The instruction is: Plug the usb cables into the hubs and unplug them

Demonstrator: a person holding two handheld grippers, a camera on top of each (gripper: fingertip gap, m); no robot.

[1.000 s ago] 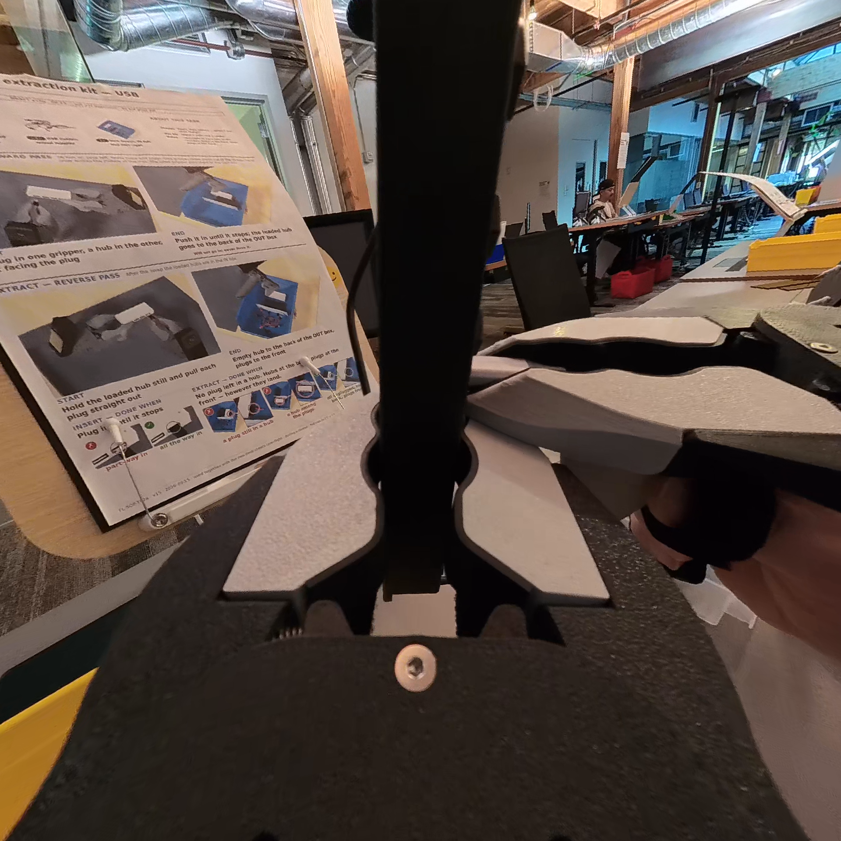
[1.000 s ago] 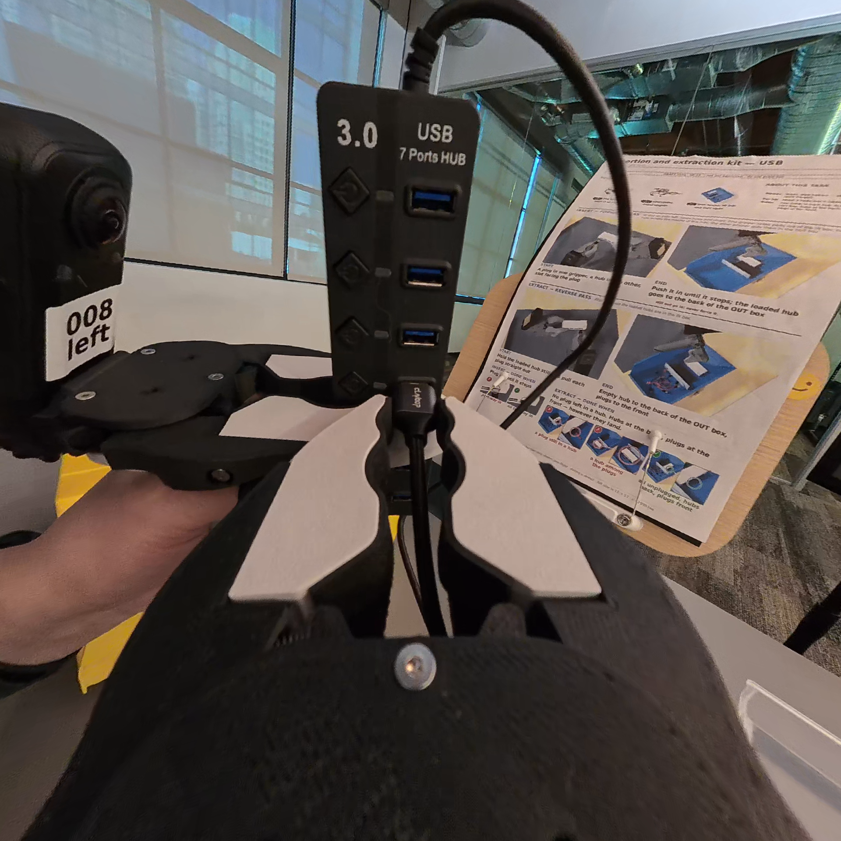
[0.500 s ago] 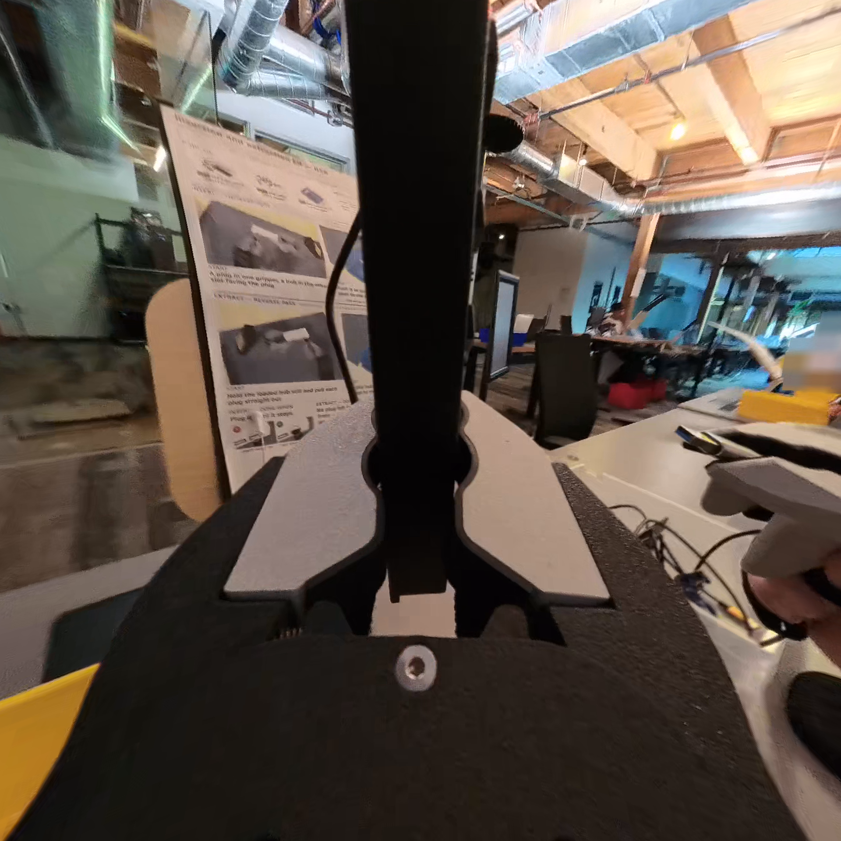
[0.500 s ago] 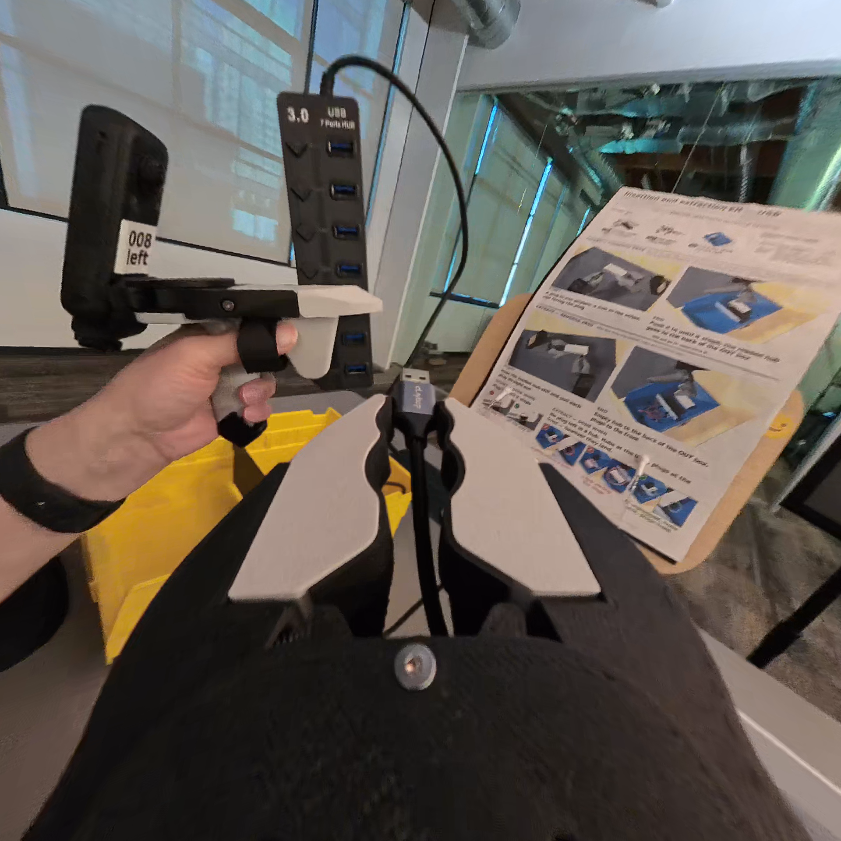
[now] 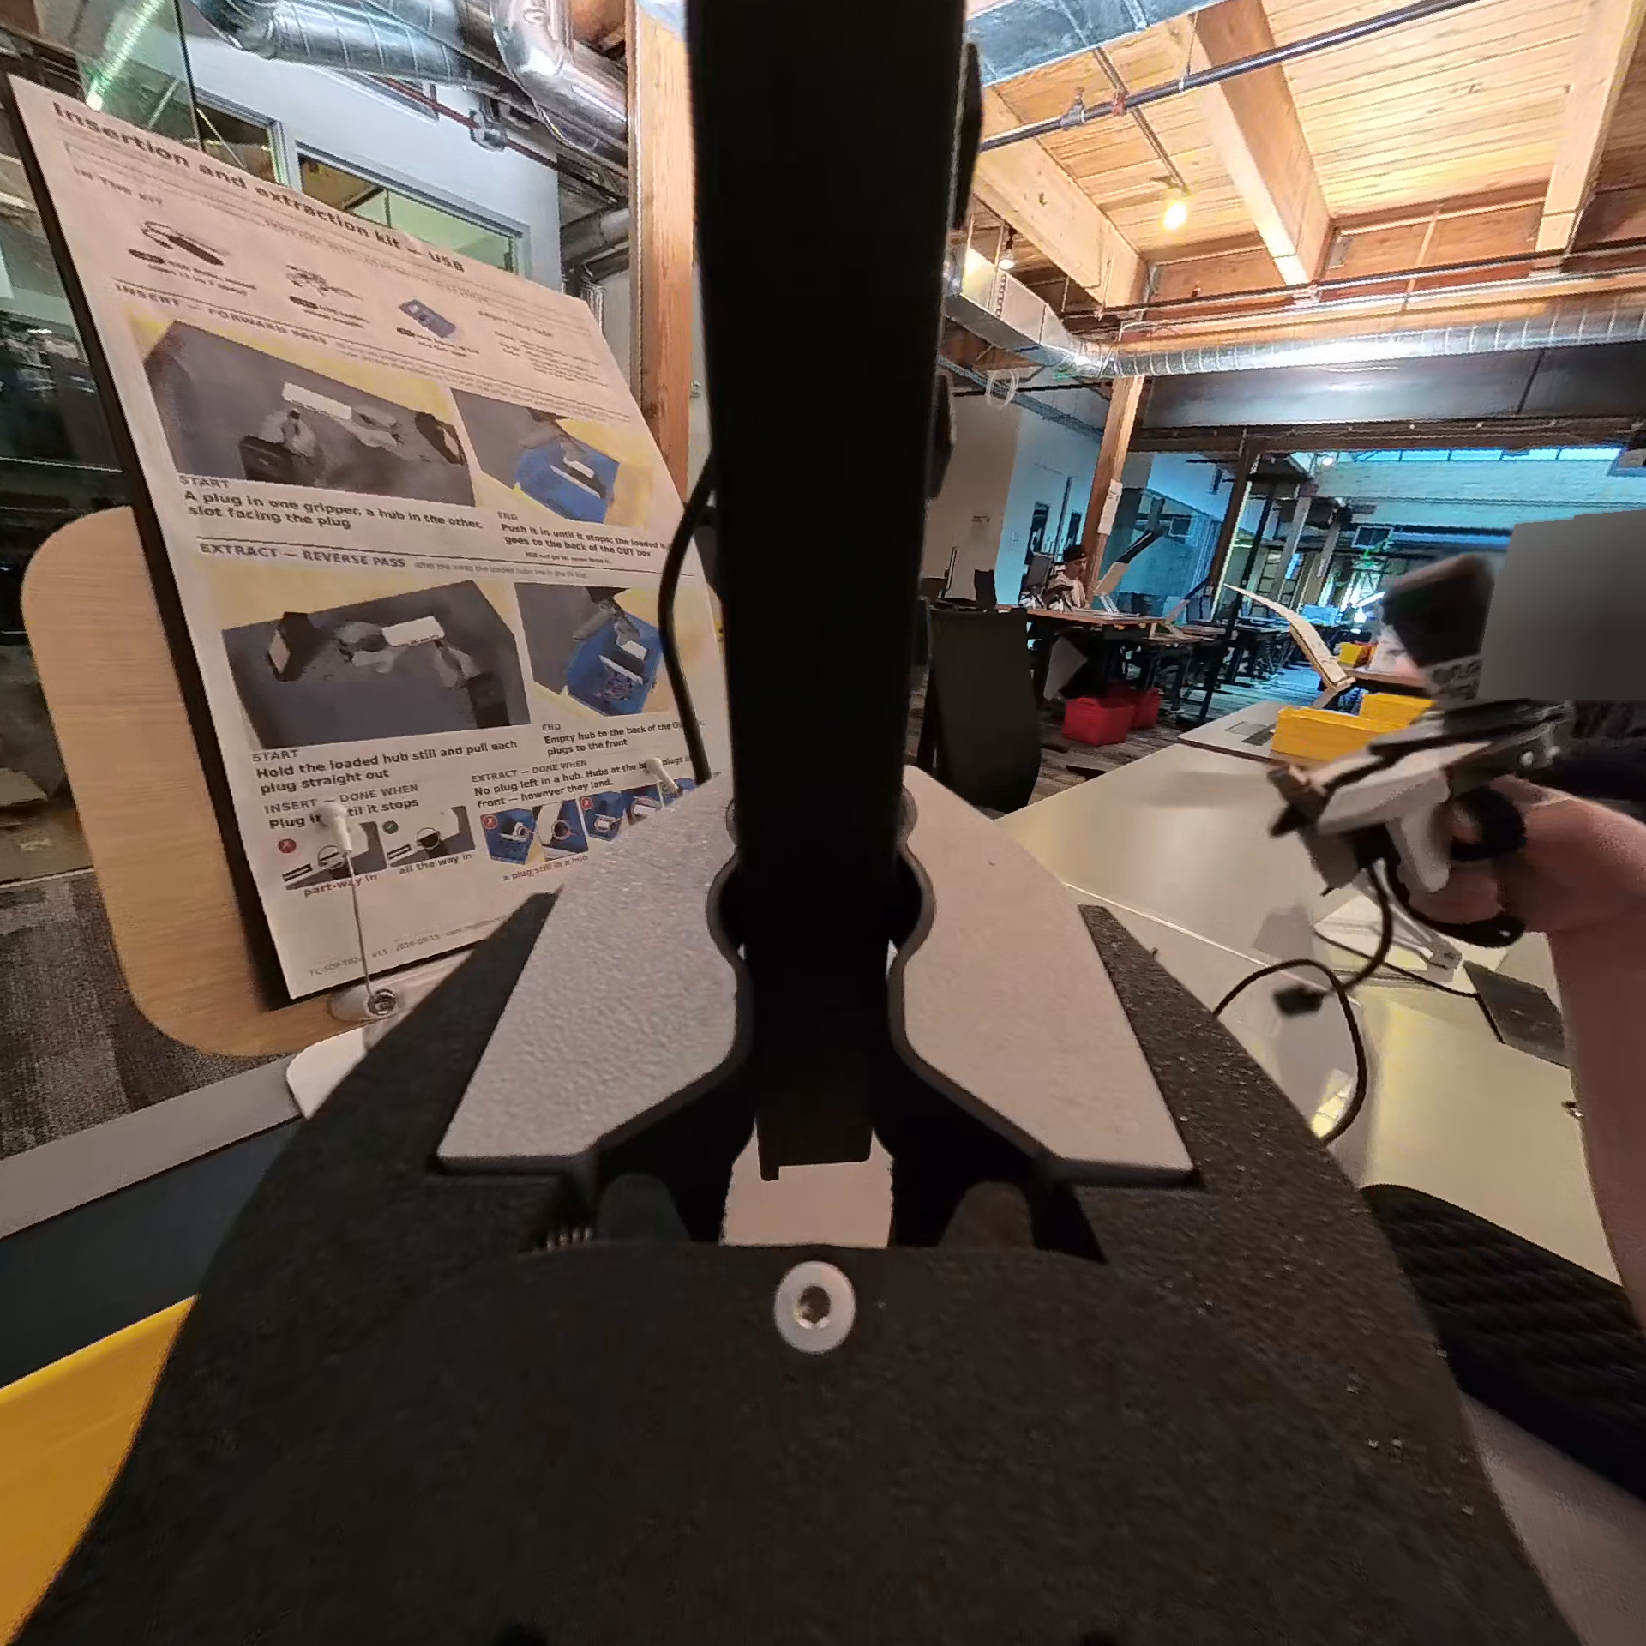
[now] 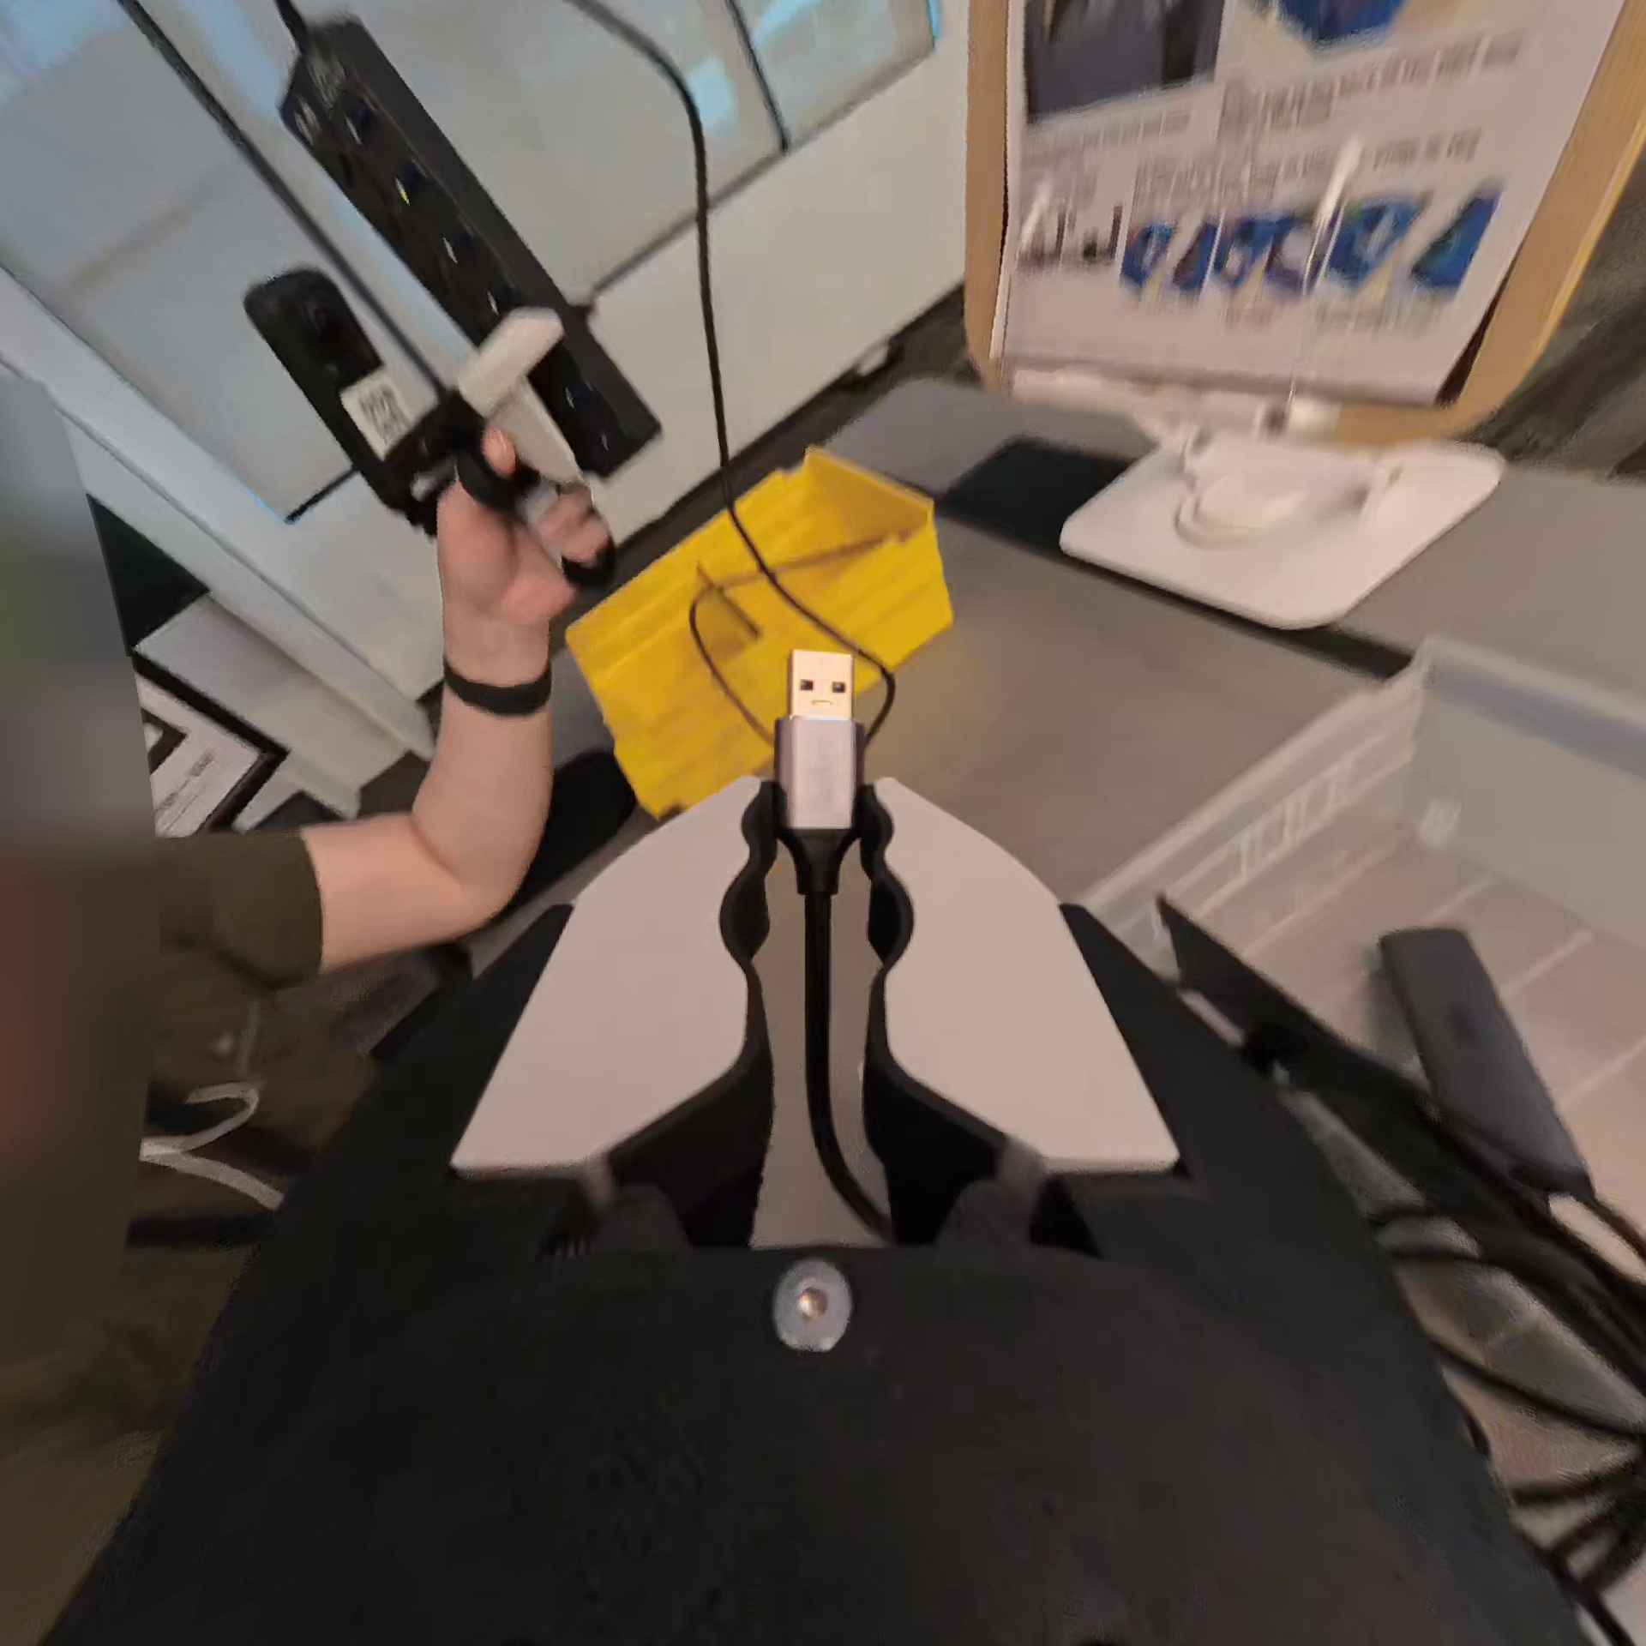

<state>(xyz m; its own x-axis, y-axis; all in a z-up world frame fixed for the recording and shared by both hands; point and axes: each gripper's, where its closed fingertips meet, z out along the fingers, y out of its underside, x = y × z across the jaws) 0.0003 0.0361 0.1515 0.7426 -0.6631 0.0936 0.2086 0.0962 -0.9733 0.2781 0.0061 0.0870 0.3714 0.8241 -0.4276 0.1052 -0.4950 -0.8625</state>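
My left gripper is shut on a long black USB hub that stands upright between its fingers, seen from its plain back. In the right wrist view the same hub is held up at far left, tilted, its blue ports showing, and its black cord hangs down into the yellow bin. My right gripper is shut on a grey USB plug; the bare metal tip sticks out forward, free of any port. The right gripper also shows at far right in the left wrist view, well apart from the hub.
A yellow bin sits on the grey table ahead. A clear plastic tray with another black hub and cables lies at right. An instruction sheet on a wooden board on a white stand is behind. A person's forearm is at left. About 30 centimeters separates my left fingertips from my right.
The plug was seated in the hub's lower port; it has come out, and the two grippers have moved far apart. The right gripper has tipped down toward the table.
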